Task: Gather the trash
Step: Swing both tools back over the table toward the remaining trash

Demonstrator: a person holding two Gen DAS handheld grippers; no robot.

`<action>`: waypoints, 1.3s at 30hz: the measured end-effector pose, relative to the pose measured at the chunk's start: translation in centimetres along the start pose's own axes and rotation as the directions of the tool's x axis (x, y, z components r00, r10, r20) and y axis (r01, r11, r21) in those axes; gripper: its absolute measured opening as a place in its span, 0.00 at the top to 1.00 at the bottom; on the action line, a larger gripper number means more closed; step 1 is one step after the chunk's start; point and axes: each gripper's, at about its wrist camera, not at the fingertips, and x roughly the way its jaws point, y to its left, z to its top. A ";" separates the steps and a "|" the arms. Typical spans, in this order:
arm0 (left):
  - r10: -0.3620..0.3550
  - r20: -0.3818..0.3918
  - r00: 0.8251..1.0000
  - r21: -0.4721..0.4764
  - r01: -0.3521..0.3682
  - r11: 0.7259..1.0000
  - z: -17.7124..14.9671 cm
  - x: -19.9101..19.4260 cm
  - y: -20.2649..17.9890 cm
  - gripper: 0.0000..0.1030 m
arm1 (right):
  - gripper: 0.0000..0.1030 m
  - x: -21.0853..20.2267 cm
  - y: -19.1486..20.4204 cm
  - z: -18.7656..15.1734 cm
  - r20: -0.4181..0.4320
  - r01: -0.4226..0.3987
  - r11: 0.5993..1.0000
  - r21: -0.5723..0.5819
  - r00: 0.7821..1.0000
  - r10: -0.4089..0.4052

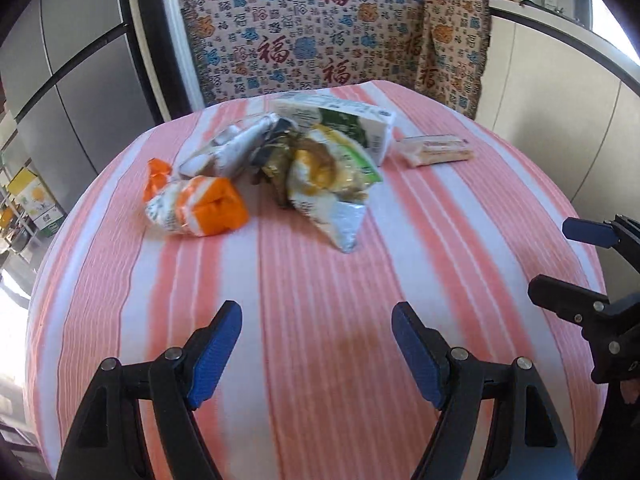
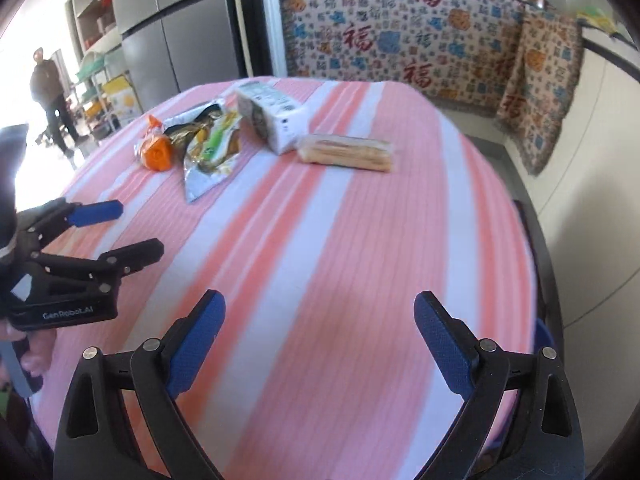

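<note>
The trash sits ahead of both claws, well apart from them: an orange wrapper (image 1: pixel 200 208), a crumpled snack bag (image 1: pixel 332 184), a white carton (image 1: pixel 360 120) and a cracker packet (image 1: pixel 436 151), bunched on the striped surface (image 1: pixel 320 280); I see my left claw (image 1: pixel 316 344) open and empty; my right claw (image 2: pixel 320 344) gapes wider, also empty; I judge the overlapping wrappers risky; a pinch could drag neighbours off the edge.
</note>
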 end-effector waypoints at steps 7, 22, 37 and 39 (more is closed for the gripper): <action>-0.015 -0.005 1.000 -0.074 0.014 0.997 -1.5 0.7 2.6 0.20 | 0.04 3.6 1.6 -0.1 -0.034 0.036 0.999 0.013 0.999 -0.036; -0.008 -0.009 1.000 -0.068 0.008 0.998 -1.6 0.6 2.7 0.16 | 0.01 3.5 1.5 0.0 -0.046 0.051 0.999 0.005 0.998 -0.051; 0.071 -0.014 0.997 -0.174 -0.072 0.982 -0.5 1.3 5.4 0.16 | 0.01 3.5 1.5 -0.1 -0.045 0.050 0.999 0.005 0.998 -0.050; 0.062 -0.017 0.998 -0.197 -0.064 0.978 0.6 2.2 5.8 0.16 | 0.01 3.5 1.5 -0.1 -0.045 0.050 0.999 0.004 0.998 -0.050</action>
